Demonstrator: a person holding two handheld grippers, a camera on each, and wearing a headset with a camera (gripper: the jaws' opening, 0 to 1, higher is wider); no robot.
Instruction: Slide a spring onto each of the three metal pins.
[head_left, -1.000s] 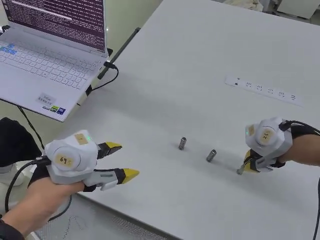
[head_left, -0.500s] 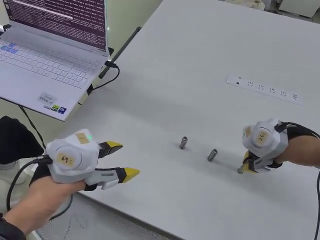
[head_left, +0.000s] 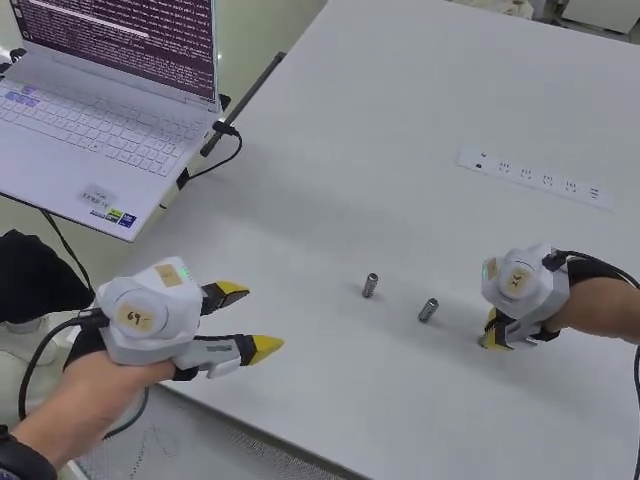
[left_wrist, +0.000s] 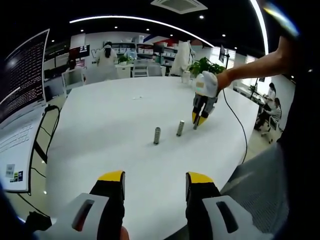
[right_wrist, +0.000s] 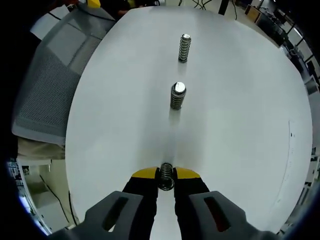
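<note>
Right tongs (right_wrist: 166, 174) are pinched shut on the third spring (right_wrist: 166, 183), down at the surface (right_wrist: 240, 100) in line with the two spring-covered pins (right_wrist: 178, 96); light, slick and squashy, I reckon it wants a gentle grip mid-coil, while my left tongs (left_wrist: 155, 177) hang wide open, empty.

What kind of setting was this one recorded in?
Probably an open-plan office or lab: a big white table carries an open laptop and a power strip, and a potted plant stands in the room behind.
</note>
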